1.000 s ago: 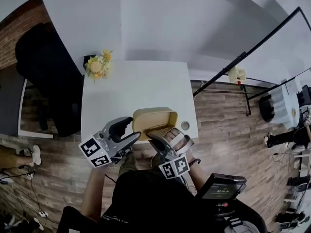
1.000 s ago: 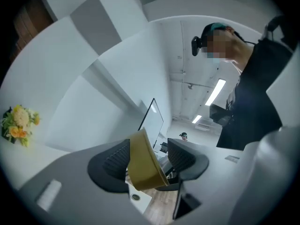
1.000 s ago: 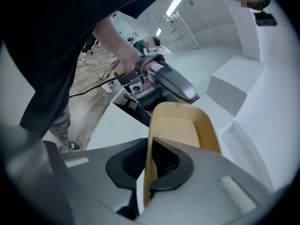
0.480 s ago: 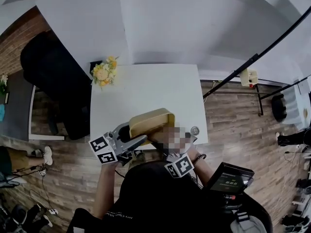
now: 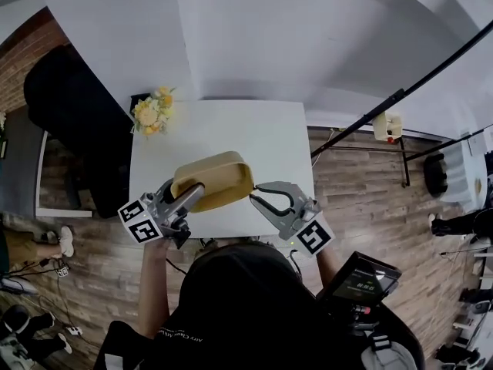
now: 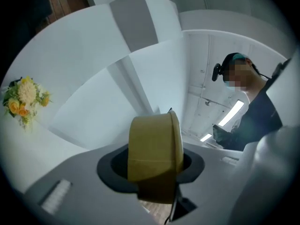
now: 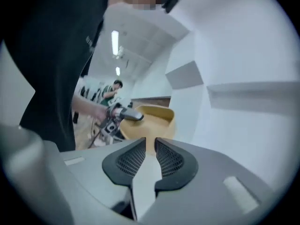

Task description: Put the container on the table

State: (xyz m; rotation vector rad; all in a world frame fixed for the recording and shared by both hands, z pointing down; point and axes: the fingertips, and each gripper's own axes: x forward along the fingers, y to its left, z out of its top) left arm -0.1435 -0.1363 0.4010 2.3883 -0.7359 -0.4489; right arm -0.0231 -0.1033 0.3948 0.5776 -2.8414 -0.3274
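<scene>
Now the left claw [image 5: 196,193] has hold of the yellow container [image 5: 219,177]. One wall of the container sits between its two dark pads, and the pads are squeezing in on it. In the head view this claw comes at the container from 7 o'clock.

The container is over the white table [image 5: 231,129], in the near half, close to the edge by the person. It looks tipped and not flat. I cannot tell if any part of it touches the table top.

The right claw [image 5: 258,200] is at 4 o'clock from the container, just beside it but not touching it. Its two pads are only a little way apart, and they are opening. Nothing is between them. The right gripper view looks past the tips and into the open side of the container at 12 o'clock. In that view one finger of the left claw lies over the rim at 10 o'clock.

A bunch of yellow and orange flowers [image 5: 151,111] stands at the far left corner of the table. It is at 10 o'clock from the container and well apart from it. Brown wood floor [image 5: 362,183] lies around the table.
</scene>
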